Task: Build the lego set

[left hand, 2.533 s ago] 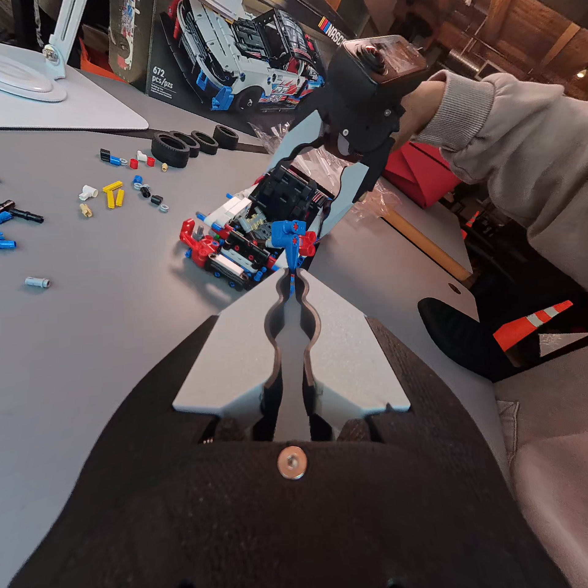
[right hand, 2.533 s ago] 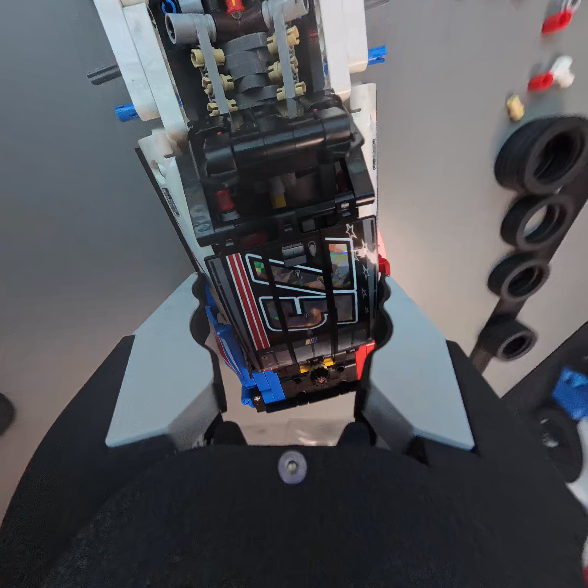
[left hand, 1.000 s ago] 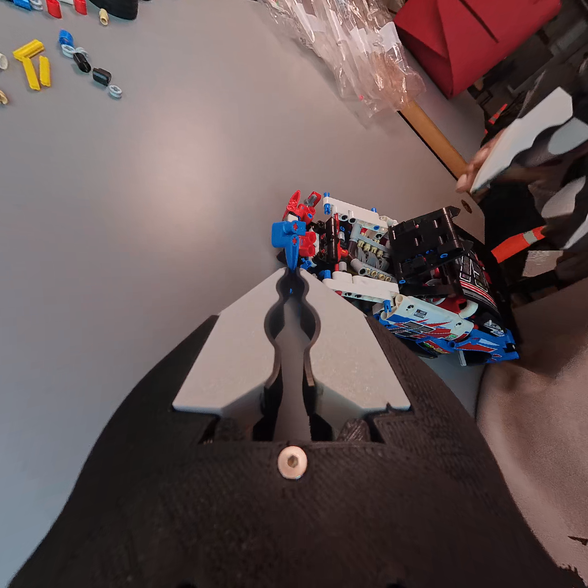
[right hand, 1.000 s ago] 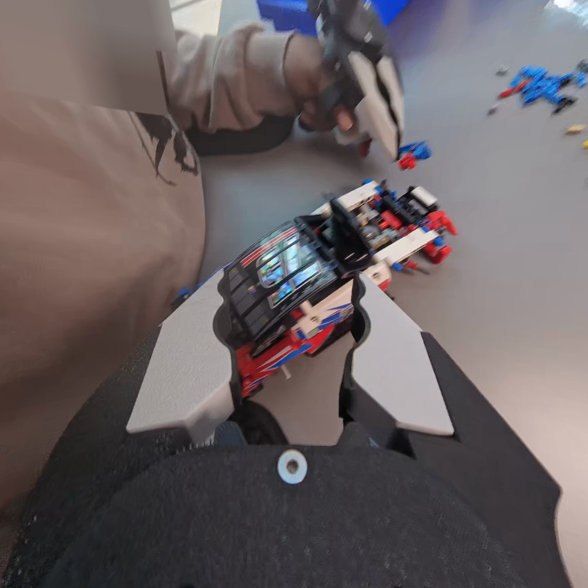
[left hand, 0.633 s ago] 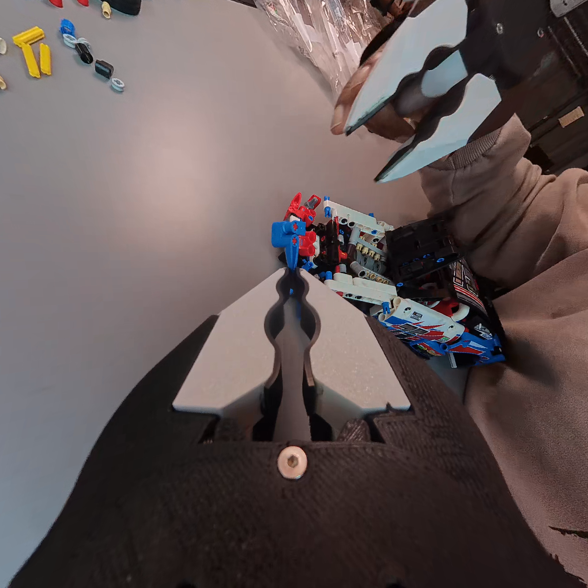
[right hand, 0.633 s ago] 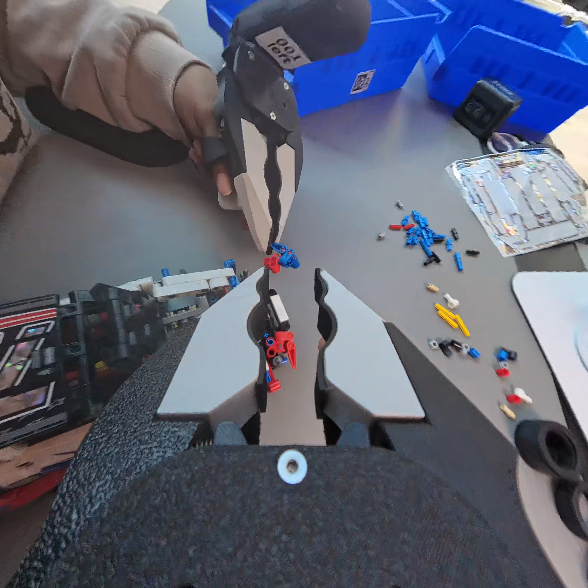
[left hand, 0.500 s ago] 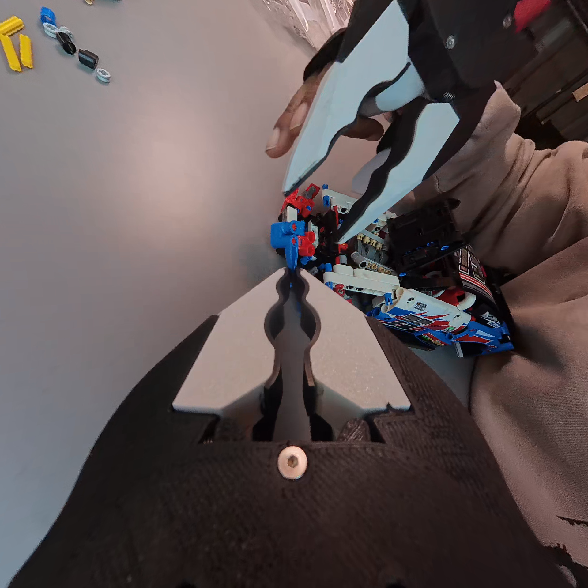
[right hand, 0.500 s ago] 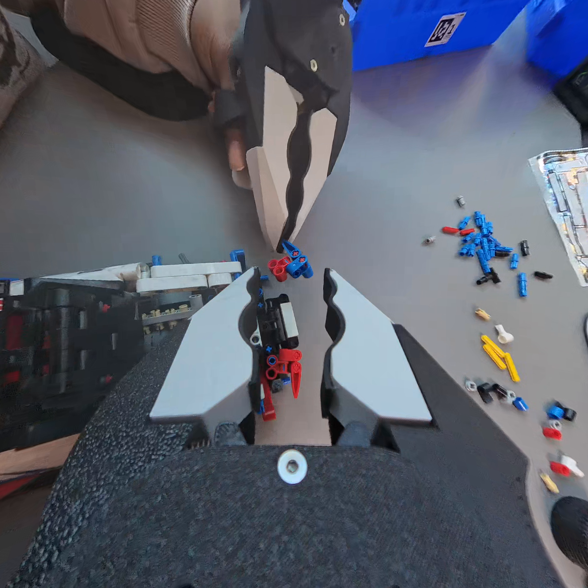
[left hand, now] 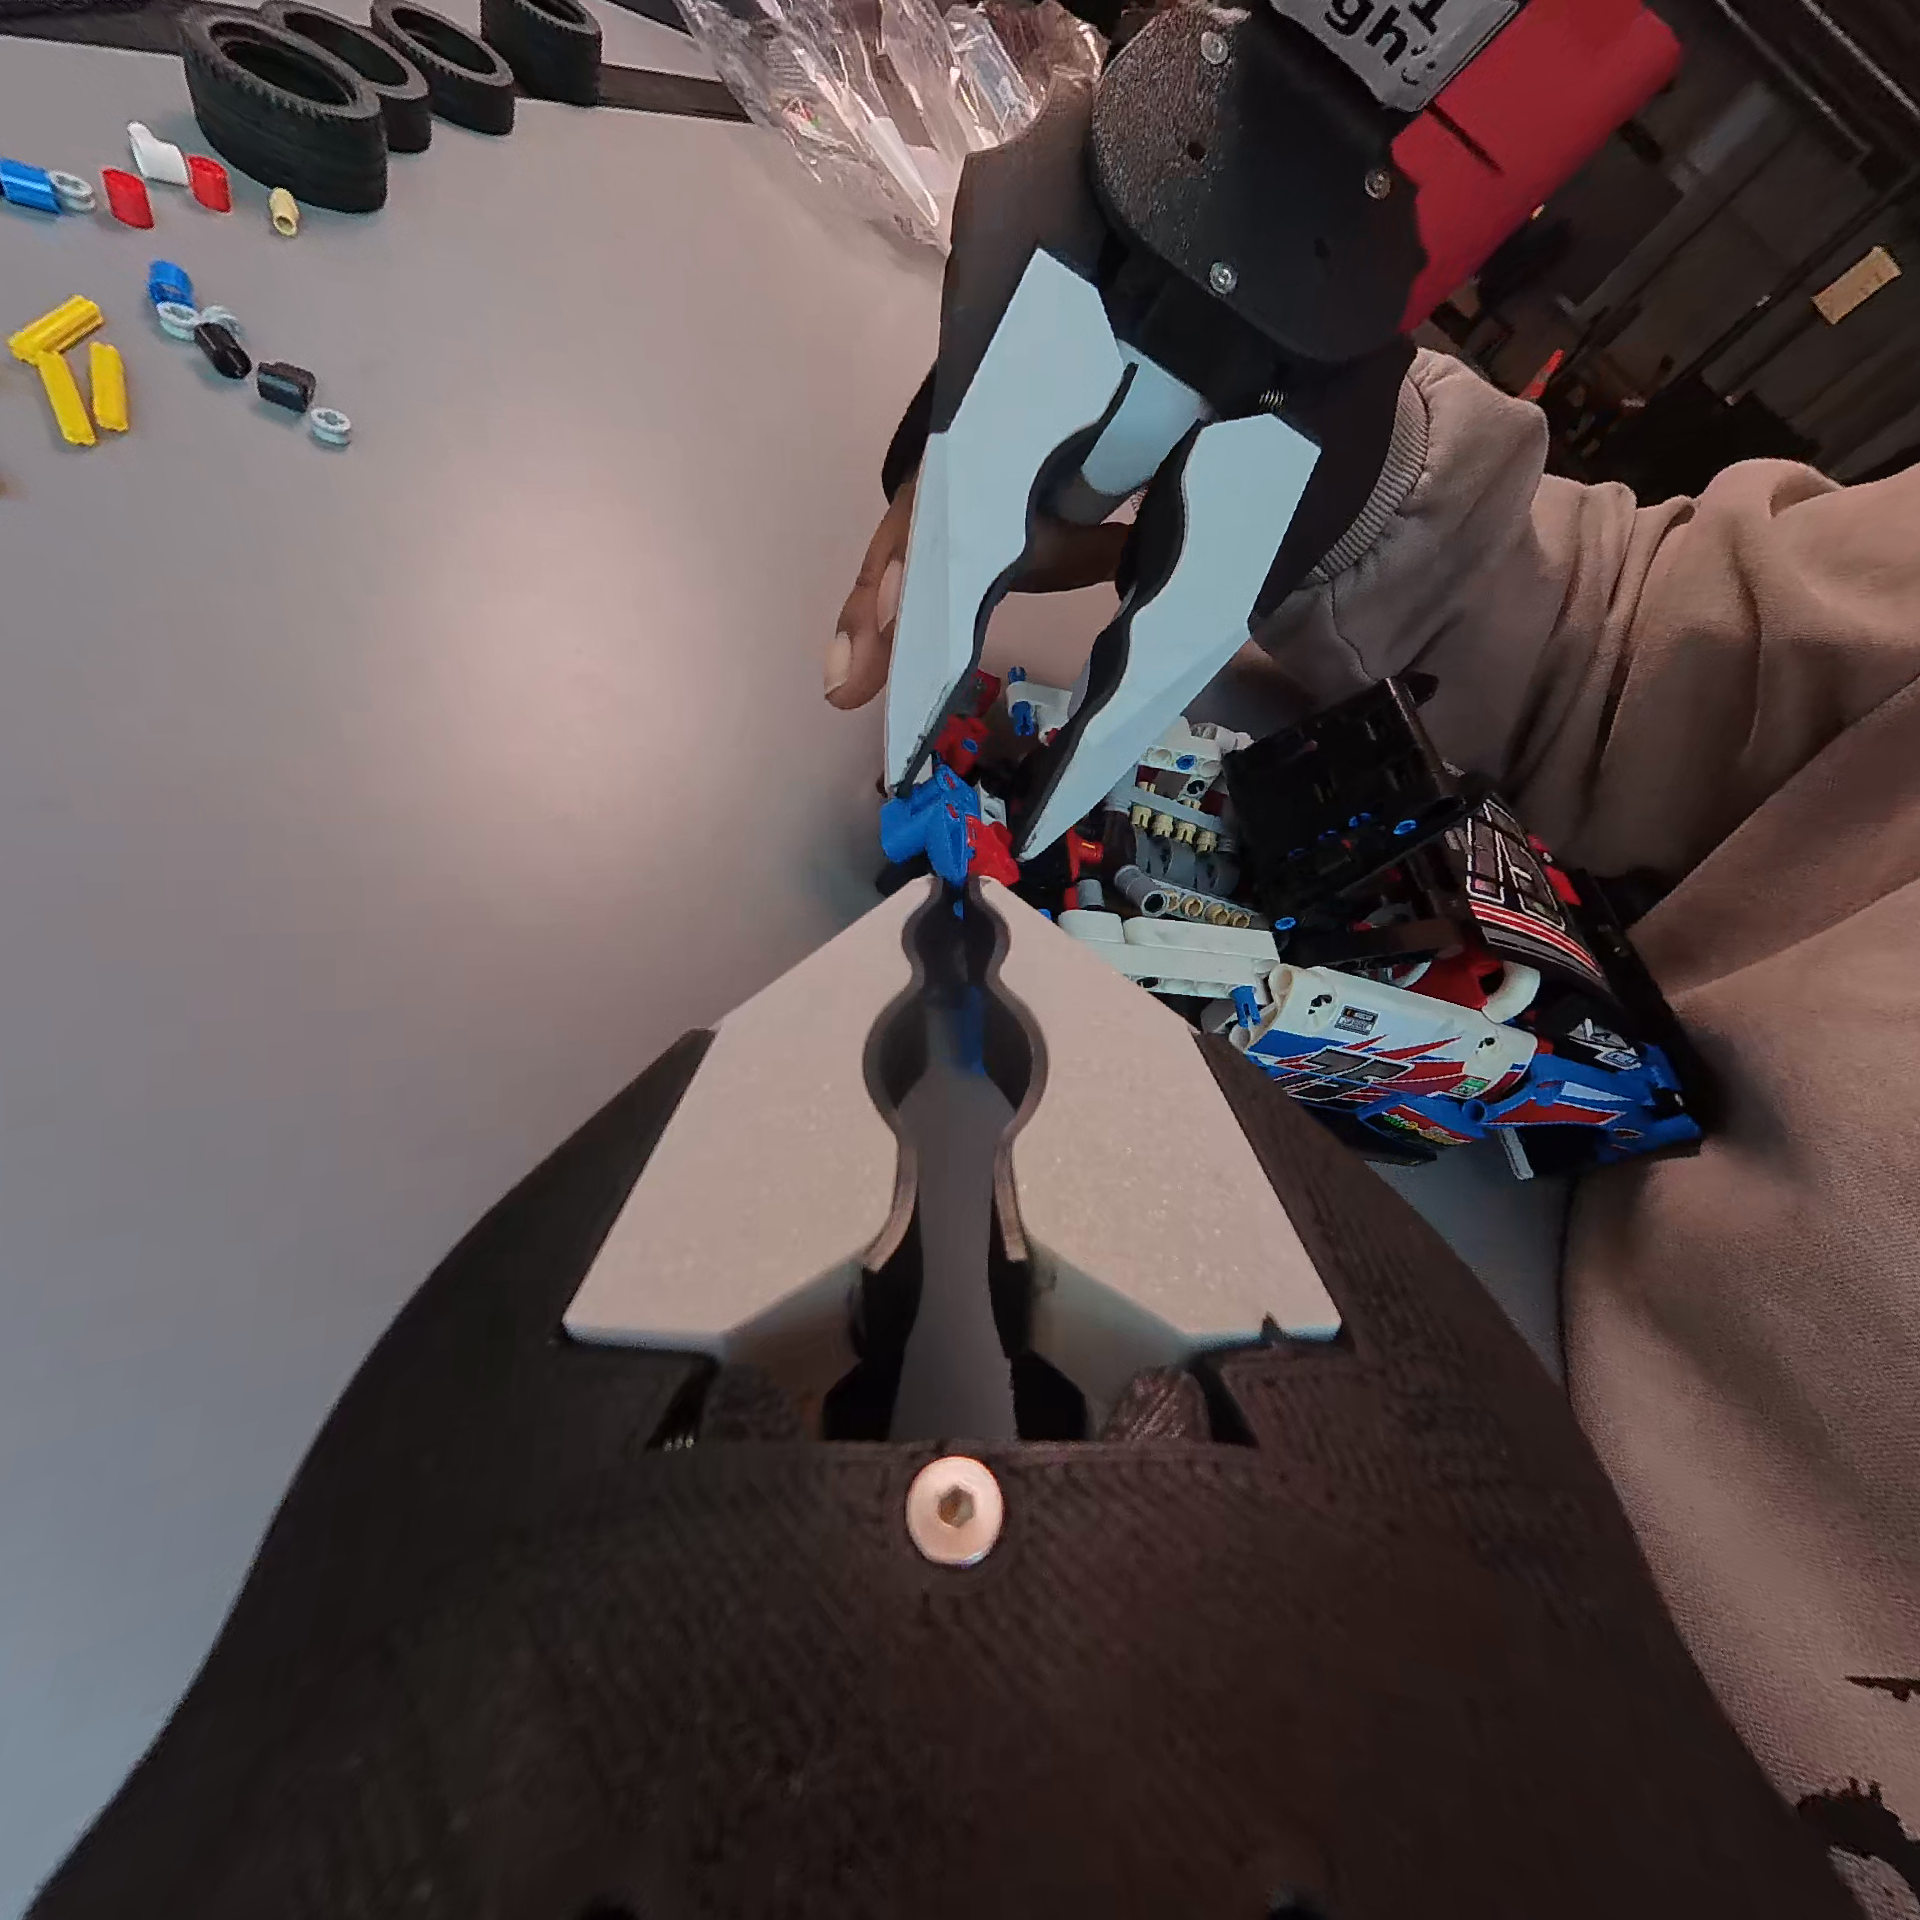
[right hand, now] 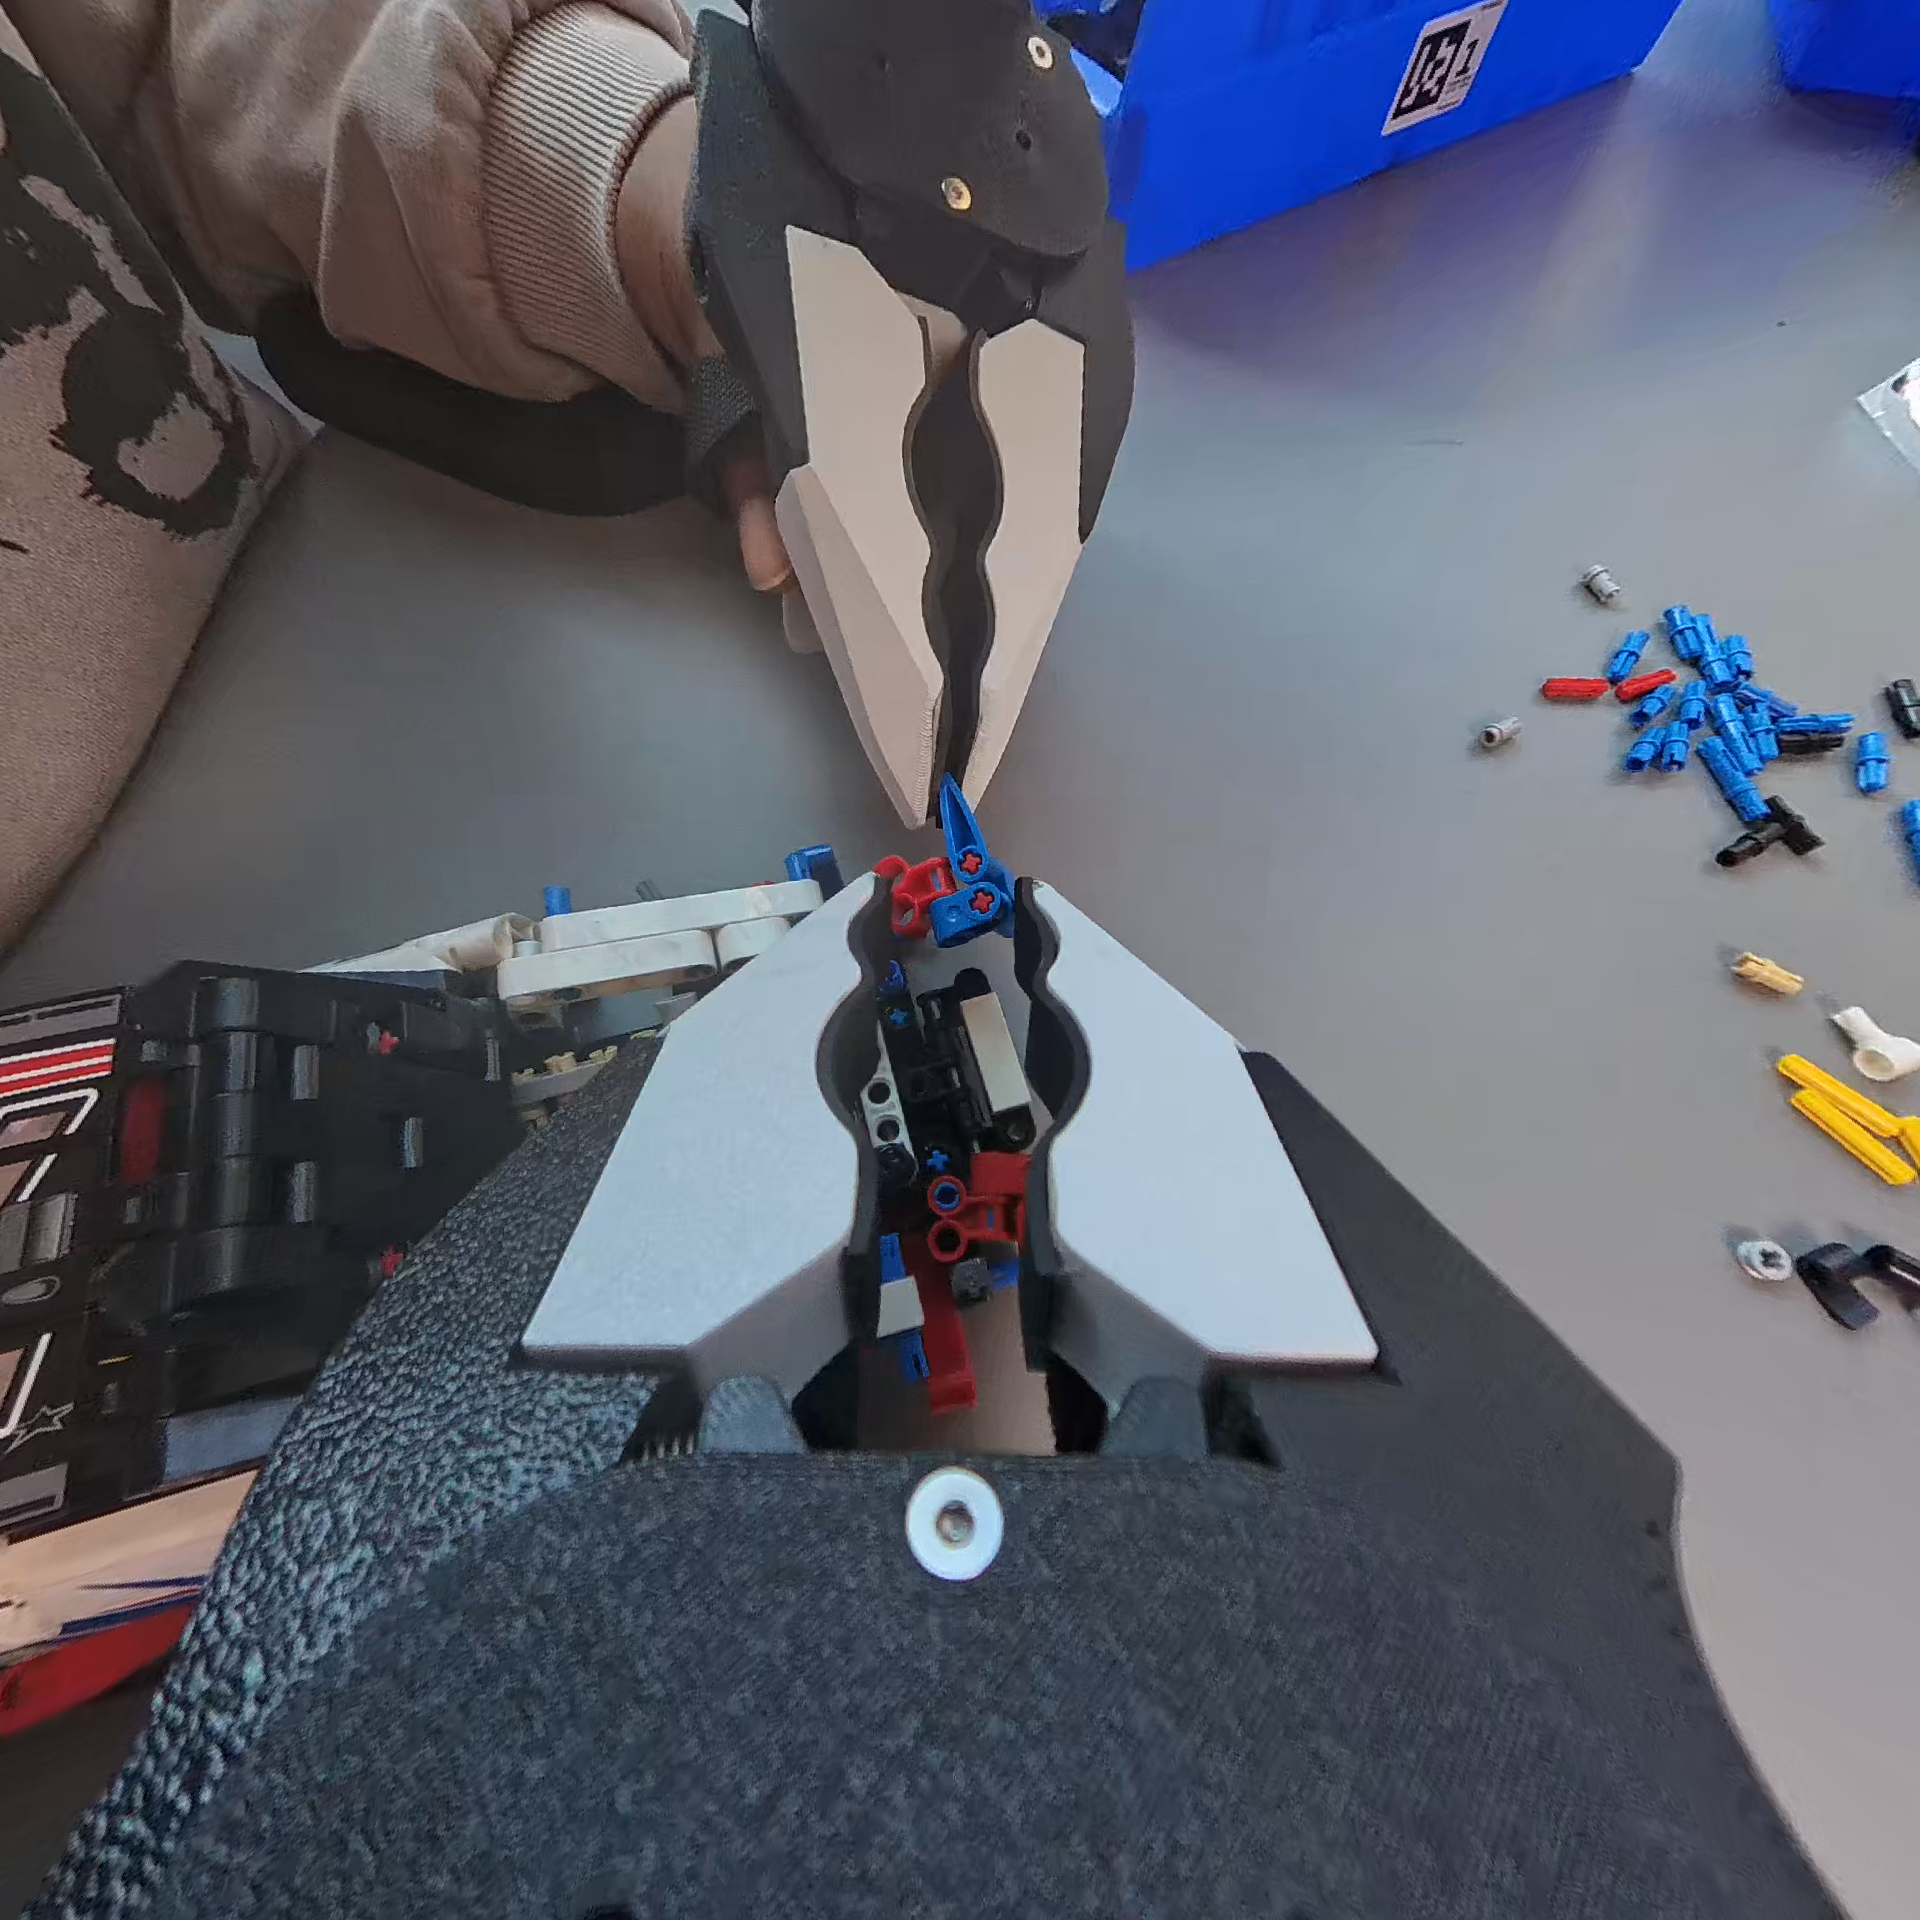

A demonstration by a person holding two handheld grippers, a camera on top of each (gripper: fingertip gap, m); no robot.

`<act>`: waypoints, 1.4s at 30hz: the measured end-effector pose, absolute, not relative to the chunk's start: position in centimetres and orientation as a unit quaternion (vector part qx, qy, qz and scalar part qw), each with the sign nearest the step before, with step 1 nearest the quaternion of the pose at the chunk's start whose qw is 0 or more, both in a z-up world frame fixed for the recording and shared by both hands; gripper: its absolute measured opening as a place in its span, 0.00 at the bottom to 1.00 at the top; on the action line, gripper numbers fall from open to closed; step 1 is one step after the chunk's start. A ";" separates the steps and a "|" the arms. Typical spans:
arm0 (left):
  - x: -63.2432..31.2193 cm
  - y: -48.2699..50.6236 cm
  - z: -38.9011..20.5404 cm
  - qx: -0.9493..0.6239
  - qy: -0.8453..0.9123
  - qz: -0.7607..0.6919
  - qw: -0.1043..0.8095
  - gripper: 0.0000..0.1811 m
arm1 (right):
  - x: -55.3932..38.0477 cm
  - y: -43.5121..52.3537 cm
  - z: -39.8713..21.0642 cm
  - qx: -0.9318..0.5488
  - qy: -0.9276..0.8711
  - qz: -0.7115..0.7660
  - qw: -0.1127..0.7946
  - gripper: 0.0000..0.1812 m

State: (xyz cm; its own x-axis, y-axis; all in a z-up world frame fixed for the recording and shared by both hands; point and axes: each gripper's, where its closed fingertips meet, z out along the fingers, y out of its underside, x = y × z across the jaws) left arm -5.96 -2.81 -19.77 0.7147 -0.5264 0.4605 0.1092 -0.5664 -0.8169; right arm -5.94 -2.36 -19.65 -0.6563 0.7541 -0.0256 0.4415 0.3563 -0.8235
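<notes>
With the left gripper (left hand: 956, 899) jaws pinched on the blue-and-red sub-assembly (left hand: 943, 831) and the right gripper (right hand: 951, 914) jaws narrowly straddling the car chassis (right hand: 935, 1091) nose, a skewed push toward 12 o'clock could pop the piece loose onto the counter (left hand: 468, 675).

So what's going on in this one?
A person is building a lego car on a grey table with two handheld claws. The left claw is shut on a small blue and red piece and holds it at the car's front end. The right claw straddles that front end, jaws apart, tips flanking the piece. Loose parts and four tyres lie farther off.
</notes>
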 end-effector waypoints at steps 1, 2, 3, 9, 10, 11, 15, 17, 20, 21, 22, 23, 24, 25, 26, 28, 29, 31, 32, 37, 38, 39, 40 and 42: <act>-5.8 -2.9 -19.8 -0.810 0.136 -0.352 0.448 0.00 | -5.8 -2.5 -19.7 -0.372 -0.805 0.425 0.181 0.11; -5.7 -2.9 -19.9 -0.812 0.142 -0.348 0.446 0.00 | -5.6 -2.5 -19.8 -0.372 -0.807 0.421 0.181 0.11; -5.6 -2.9 -20.2 -0.815 0.145 -0.344 0.443 0.00 | -5.5 -2.5 -19.8 -0.373 -0.809 0.416 0.181 0.11; -5.6 -2.8 -21.2 -0.828 0.120 -0.363 0.409 0.00 | -5.3 -2.6 -19.6 -0.383 -0.797 0.438 0.161 0.09; -5.5 -2.9 -21.1 -0.826 0.114 -0.378 0.404 0.00 | -5.5 -2.4 -19.8 -0.387 -0.798 0.433 0.164 0.09; -5.5 -2.8 -21.2 -0.825 0.108 -0.382 0.401 0.00 | -5.5 -2.2 -20.0 -0.387 -0.801 0.426 0.164 0.08; -5.5 -2.9 -21.3 -0.829 0.113 -0.376 0.397 0.00 | -5.4 -2.2 -20.1 -0.387 -0.800 0.427 0.165 0.08; -5.5 -3.1 -21.4 -0.830 0.114 -0.378 0.394 0.00 | -5.6 -1.9 -20.0 -0.392 -0.797 0.426 0.170 0.07; -5.5 -3.2 -21.6 -0.834 0.115 -0.375 0.388 0.00 | -5.7 -1.9 -20.3 -0.394 -0.799 0.421 0.169 0.06; -5.6 -3.2 -21.6 -0.835 0.116 -0.374 0.387 0.00 | -5.7 -1.9 -20.4 -0.393 -0.801 0.419 0.170 0.06; -5.5 -3.2 -21.6 -0.835 0.116 -0.375 0.387 0.00 | -5.7 -2.0 -20.5 -0.391 -0.802 0.417 0.170 0.06; -5.5 -3.2 -21.6 -0.835 0.115 -0.375 0.386 0.00 | -5.7 -2.1 -20.5 -0.391 -0.804 0.415 0.169 0.05; -5.5 -3.2 -21.6 -0.835 0.114 -0.376 0.385 0.00 | -5.7 -2.1 -20.5 -0.391 -0.805 0.414 0.169 0.05; -5.5 -3.3 -21.6 -0.835 0.115 -0.377 0.385 0.00 | -5.7 -2.1 -20.5 -0.389 -0.806 0.412 0.170 0.05; -5.5 -3.3 -21.6 -0.835 0.116 -0.377 0.384 0.00 | -5.7 -2.1 -20.6 -0.388 -0.807 0.410 0.170 0.05; -5.3 -3.4 -21.6 -0.833 0.120 -0.380 0.382 0.00 | -5.7 -2.2 -20.6 -0.386 -0.810 0.408 0.170 0.05; -5.2 -3.5 -21.6 -0.834 0.123 -0.381 0.380 0.00 | -5.7 -2.3 -20.6 -0.385 -0.811 0.407 0.169 0.04; -5.1 -3.7 -21.7 -0.833 0.127 -0.385 0.376 0.00 | -5.6 -2.4 -20.6 -0.382 -0.813 0.406 0.167 0.04; -5.0 -3.7 -21.7 -0.833 0.128 -0.385 0.376 0.00 | -5.6 -2.5 -20.6 -0.381 -0.814 0.406 0.165 0.04; -5.0 -3.8 -21.8 -0.838 0.149 -0.361 0.382 0.00 | -5.7 -2.5 -21.0 -0.381 -0.826 0.389 0.148 0.03; -5.0 -3.8 -21.8 -0.839 0.156 -0.351 0.385 0.00 | -5.8 -2.5 -21.1 -0.378 -0.828 0.386 0.151 0.03; -5.1 -3.8 -21.9 -0.841 0.162 -0.341 0.388 0.00 | -5.8 -2.5 -21.1 -0.375 -0.830 0.383 0.154 0.03; -5.1 -3.8 -21.9 -0.842 0.167 -0.334 0.390 0.00 | -5.8 -2.5 -21.1 -0.374 -0.831 0.382 0.155 0.03; -5.1 -3.7 -22.0 -0.843 0.174 -0.322 0.394 0.00 | -5.8 -2.4 -21.2 -0.376 -0.831 0.379 0.155 0.03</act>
